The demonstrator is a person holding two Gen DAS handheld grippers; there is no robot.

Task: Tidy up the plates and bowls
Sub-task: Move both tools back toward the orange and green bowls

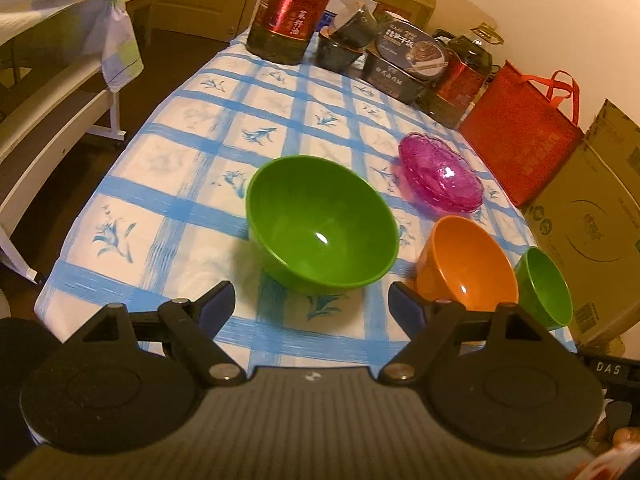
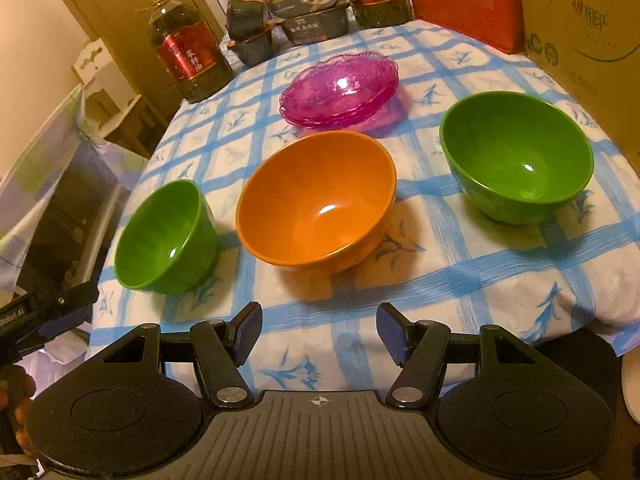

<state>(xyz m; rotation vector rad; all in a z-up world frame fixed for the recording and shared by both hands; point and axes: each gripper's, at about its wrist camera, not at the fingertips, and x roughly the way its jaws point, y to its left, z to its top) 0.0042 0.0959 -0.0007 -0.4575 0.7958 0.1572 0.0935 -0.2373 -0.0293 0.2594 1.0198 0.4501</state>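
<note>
The left gripper (image 1: 311,306) hangs over the near edge of the table (image 1: 192,216) with its jaws spread wide and nothing between them. The right gripper (image 2: 319,332) sits lower over its own stretch of that edge, jaws parted a little less and just as empty.

Straight ahead of the left gripper, close past its fingertips, stands a green bowl (image 1: 322,224), upright and alone. To its right are the orange bowl (image 1: 468,260) and, just beside that, another green bowl (image 1: 544,288). Beyond them lies a stack of pink plates (image 1: 440,172), already nested.

From the right gripper the order flips: the orange bowl (image 2: 316,200) is dead ahead, a green bowl (image 2: 168,236) near its left, a second green bowl (image 2: 516,156) well off to the right, and the pink plates (image 2: 340,92) behind. The left gripper's tip (image 2: 60,312) shows at the far left.

The plates look settled, so my guess is the 3 bowls need nesting next. Each gripper faces 1 bowl, which suits a start on the green bowl by the left and the orange by the right.

To do it well, bring 1 finger inside the rim and 1 outside, then pinch the wall. These bowls look like smooth, light plastic, so a shallow bite could slip or tip them. Lift straight, keep the bowl level, and lower it centred into its partner. Mind the cloth, which may drag.
</note>
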